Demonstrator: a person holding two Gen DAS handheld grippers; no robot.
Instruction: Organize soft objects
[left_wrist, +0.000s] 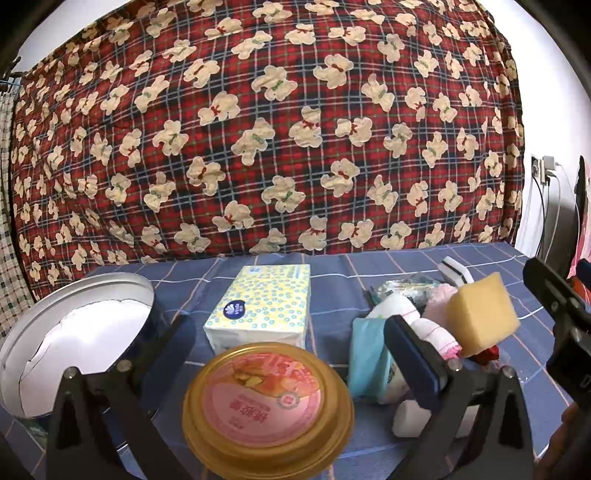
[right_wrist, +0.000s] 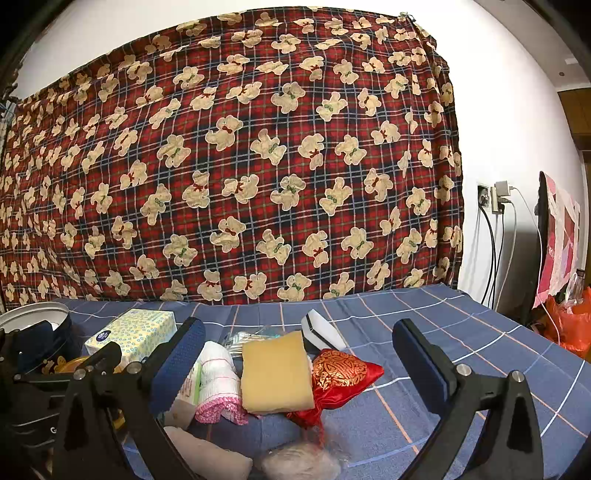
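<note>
Your right gripper (right_wrist: 299, 354) hangs released, jaws spread wide, over the blue checked tablecloth (right_wrist: 461, 332). The yellow sponge (right_wrist: 275, 373) lies between the fingers, nearer the left one, long axis running toward the table's back edge. A rolled white cloth (right_wrist: 218, 373) touches its left side; a red pouch (right_wrist: 341, 373) touches its right. Your left gripper (left_wrist: 280, 339), also released, straddles the gold-rimmed lid (left_wrist: 267, 406), tissue pack (left_wrist: 262, 306) behind.
</note>
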